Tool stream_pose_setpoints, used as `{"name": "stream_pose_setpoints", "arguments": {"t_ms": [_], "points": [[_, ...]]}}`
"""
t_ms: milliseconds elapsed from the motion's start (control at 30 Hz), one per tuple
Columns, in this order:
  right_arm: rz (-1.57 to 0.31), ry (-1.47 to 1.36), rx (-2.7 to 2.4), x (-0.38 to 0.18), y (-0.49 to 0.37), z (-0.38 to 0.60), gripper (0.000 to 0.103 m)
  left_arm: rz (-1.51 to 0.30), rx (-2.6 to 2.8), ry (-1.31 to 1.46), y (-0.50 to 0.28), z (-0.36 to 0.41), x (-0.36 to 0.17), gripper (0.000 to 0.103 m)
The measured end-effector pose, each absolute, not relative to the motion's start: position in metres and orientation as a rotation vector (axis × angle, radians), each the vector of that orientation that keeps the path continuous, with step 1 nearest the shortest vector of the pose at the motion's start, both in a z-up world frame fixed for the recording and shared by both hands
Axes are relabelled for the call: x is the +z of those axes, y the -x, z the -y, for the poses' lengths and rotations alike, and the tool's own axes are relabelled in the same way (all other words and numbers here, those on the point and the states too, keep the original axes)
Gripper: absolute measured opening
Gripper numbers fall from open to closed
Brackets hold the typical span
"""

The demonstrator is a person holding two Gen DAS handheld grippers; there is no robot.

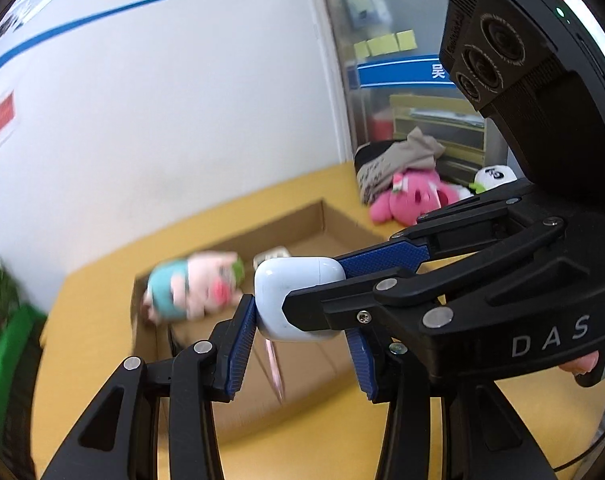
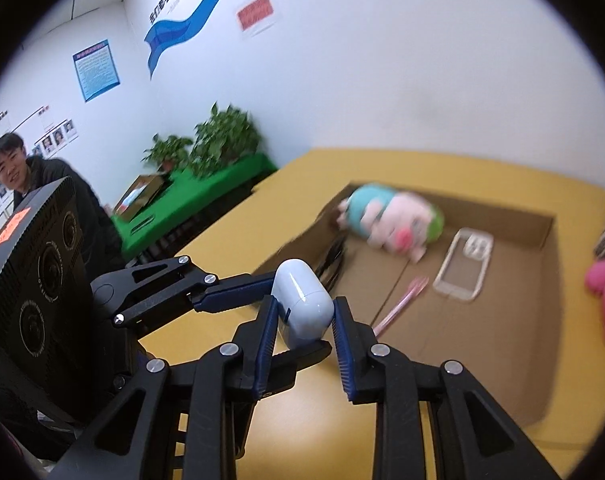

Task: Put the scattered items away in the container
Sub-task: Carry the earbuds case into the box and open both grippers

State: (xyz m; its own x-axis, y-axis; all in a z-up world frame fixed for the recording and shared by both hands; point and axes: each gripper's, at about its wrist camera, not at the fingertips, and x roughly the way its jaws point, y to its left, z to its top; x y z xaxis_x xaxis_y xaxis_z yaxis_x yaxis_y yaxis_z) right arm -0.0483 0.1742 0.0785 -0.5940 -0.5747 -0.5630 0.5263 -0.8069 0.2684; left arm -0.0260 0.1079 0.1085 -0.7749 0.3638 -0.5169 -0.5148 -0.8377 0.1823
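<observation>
One glossy white earbud case [image 2: 302, 304]

- yellow table [image 2: 442, 168]; its far edge runs along the white wall
- open cardboard box [image 2: 542, 280] lies on it near that far edge
- pink plush toy [image 1: 412, 196] lies toward the far right corner, beside a grey cloth [image 1: 414, 152]

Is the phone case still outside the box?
No: in the right wrist view the phone case lies on the floor of the box, beside the plush pig.
</observation>
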Motion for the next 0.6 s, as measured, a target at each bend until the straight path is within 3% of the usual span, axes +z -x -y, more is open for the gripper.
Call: {"name": "stream_pose_setpoints", "arguments": {"t_ms": [233, 600], "points": [[0.161, -0.967, -2.39, 0.085, 0.119, -0.22, 0.025, -0.477, 2.425, 0.783, 0.115, -0.152, 0.108, 0.047], [0.33, -1.335, -2.334, -0.038, 0.198, -0.255, 0.025, -0.463, 2.188, 1.22, 0.196, -0.193, -0.009, 0.047]]}}
